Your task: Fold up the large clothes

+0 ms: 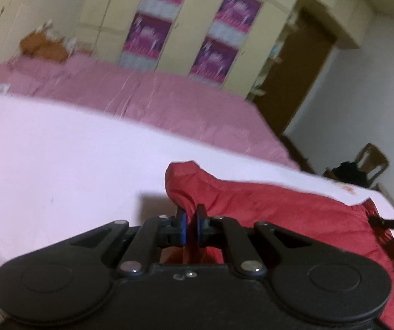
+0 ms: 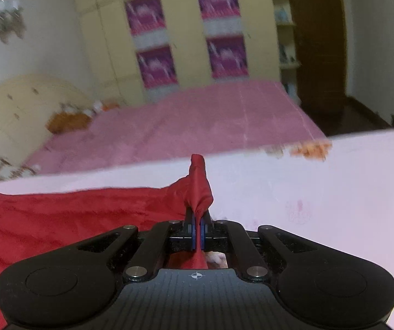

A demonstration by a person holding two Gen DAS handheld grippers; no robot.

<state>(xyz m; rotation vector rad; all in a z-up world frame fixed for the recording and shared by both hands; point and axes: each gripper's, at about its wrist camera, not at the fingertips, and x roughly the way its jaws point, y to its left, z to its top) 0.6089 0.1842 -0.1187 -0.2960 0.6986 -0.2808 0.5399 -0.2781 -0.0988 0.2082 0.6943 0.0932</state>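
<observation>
A red garment (image 1: 293,214) lies spread on a pale pink sheet (image 1: 59,170). My left gripper (image 1: 190,217) is shut on the garment's left corner, and a bunch of red cloth bulges up past its blue pads. In the right wrist view the same red garment (image 2: 73,214) stretches away to the left. My right gripper (image 2: 198,220) is shut on its right corner, with a peak of cloth sticking up above the pads. The tip of the other gripper (image 1: 389,224) shows at the right edge of the left wrist view.
A bed with a darker pink cover (image 2: 197,115) lies beyond the sheet. Behind it stands a cream wardrobe (image 2: 186,27) with purple panels. A brown door (image 1: 293,68) and a wooden chair (image 1: 370,162) are at the right. An orange-brown soft toy (image 1: 43,46) sits by the headboard.
</observation>
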